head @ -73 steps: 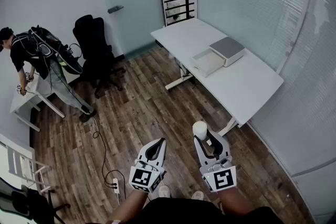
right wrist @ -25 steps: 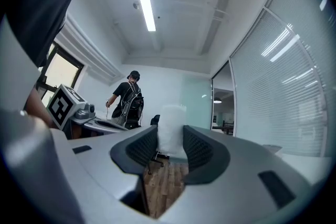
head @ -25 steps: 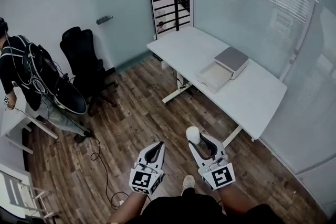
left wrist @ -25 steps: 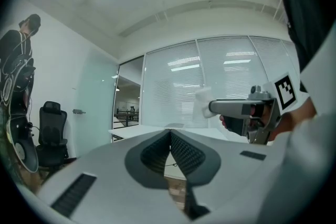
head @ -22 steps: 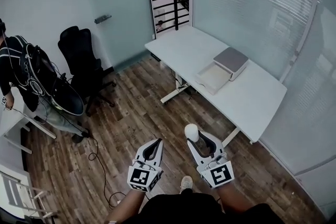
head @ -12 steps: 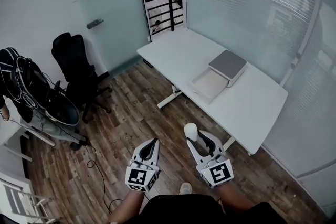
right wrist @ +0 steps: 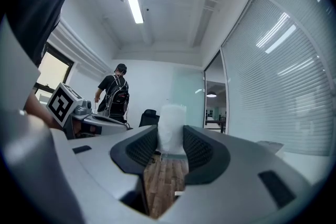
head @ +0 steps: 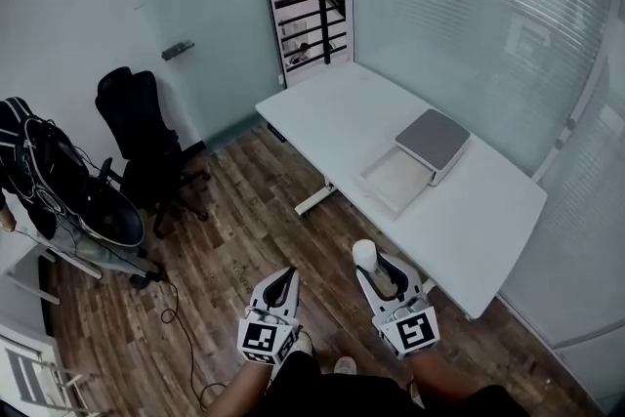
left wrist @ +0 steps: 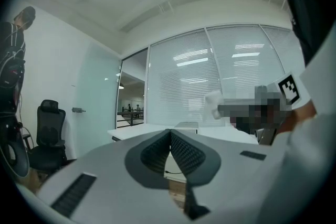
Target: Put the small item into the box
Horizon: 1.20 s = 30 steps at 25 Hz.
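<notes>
- Right now the small white item [right wrist: 171,128] is clamped between the 2 jaws of my right claw [head: 372,261]. The ribbed pads press on both its sides and its top pokes out past the tips.
- From the head view, the item shows against the wooden floor [head: 225,229], just beside the near edge of the white table [head: 479,210] and not above the tabletop.
- The box [head: 415,159] lies on that table, well apart from the item. It stands open, with a shallow pale tray [head: 394,181] lying against a grey cover [head: 437,138].
- My left claw [head: 282,281] is clenched on nothing: its 2 jaws meet tip to tip with no gap between them. It hangs beside the right claw, over the floor.
- Farther off, a black office chair [head: 137,127] stands on the floor to the left of the table.
- Beyond the chair, a person [right wrist: 116,93] in dark clothes with a backpack bends over another desk, back turned to me.
- Behind the table runs a glass wall with blinds [head: 469,5].
</notes>
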### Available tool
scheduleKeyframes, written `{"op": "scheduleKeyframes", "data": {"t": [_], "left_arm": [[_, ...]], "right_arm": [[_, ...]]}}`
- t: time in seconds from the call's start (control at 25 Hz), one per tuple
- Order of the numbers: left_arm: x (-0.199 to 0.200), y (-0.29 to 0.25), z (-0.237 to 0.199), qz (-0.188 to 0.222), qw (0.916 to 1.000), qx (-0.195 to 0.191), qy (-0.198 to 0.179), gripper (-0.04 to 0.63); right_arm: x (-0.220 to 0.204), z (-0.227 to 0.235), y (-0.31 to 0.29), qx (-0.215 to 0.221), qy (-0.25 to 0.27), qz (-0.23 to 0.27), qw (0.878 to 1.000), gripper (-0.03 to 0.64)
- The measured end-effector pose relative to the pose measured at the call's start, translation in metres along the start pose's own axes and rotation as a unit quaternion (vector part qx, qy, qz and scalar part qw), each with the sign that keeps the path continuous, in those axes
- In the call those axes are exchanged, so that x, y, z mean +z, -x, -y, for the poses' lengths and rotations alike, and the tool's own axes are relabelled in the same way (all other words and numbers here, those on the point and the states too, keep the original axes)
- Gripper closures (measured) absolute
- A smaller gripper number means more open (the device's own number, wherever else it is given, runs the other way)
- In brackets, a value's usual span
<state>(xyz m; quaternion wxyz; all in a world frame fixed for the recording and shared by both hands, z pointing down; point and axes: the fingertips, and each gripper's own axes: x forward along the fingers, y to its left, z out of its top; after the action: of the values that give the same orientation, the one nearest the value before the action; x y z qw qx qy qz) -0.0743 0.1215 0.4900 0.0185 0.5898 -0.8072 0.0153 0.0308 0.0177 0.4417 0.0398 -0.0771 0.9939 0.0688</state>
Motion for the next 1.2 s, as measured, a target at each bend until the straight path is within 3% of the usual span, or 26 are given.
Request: {"op": "scheduleKeyframes", "data": {"t": [0.4,0.84,1.2], "left_arm": [[-0.006,-0.074,-0.042,0.003,0.9988,-0.044,0.020,0.583],[-0.002,-0.157,-0.107,-0.002,0.9952,-0.097,0.018,0.583],[-0.005,-0.218,-0.146,-0.008,0.9874,-0.157,0.011,0.583]], "right_arm": [[-0.026,0.030,-0.076,-0.017,-0.002,-0.022,1.000,0.457],[-0.051,0.073,-0.167,-0.069,-0.009,-0.047,0.996,0.456],[-0.065,0.099,-0.216,-0.129,-0.003,-0.057,0.990,0.456]]}}
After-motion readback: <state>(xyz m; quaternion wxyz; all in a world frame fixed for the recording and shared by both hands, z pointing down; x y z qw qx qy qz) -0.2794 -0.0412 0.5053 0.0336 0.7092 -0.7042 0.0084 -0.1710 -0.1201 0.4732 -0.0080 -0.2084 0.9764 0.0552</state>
